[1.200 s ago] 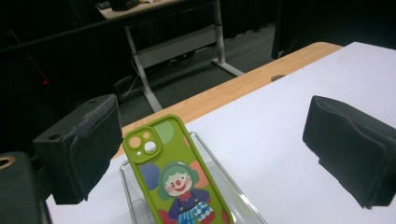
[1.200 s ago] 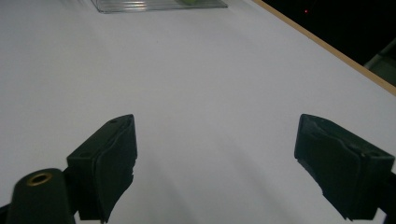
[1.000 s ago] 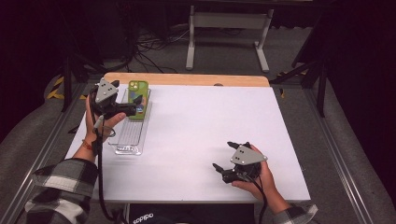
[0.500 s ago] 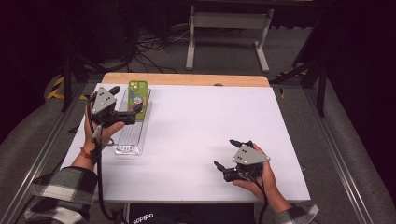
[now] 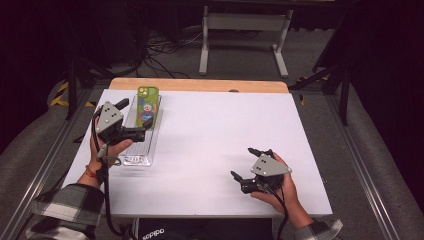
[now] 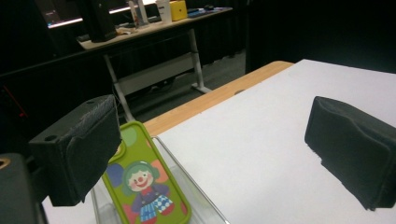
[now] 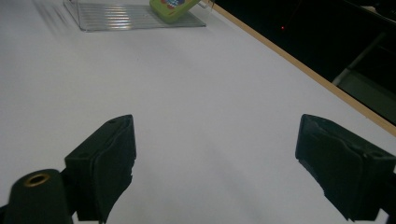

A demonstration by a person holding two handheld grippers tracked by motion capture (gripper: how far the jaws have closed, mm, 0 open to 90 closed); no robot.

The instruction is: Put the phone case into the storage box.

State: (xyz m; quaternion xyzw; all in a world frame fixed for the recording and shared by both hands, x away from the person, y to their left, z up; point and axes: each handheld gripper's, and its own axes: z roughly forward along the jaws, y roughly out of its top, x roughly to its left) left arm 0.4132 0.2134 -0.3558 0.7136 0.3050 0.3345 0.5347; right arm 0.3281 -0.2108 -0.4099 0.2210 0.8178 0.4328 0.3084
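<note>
- The left gripper (image 5: 135, 119) hovers over the clear tray (image 5: 131, 160), jaws spread wide and gripping nothing, probably so the person can line up on what lies in it.
- The phone (image 5: 148, 103), in a green case with a clown picture, sits just ahead of that gripper, between its jaws' lines, leaning in the tray's far end.
- Its long axis runs away from the gripper toward the table's wooden far edge (image 5: 200, 85), camera end farthest off.
- The right gripper (image 5: 248, 166) rests well apart to the right, open and empty, seemingly waiting.
</note>
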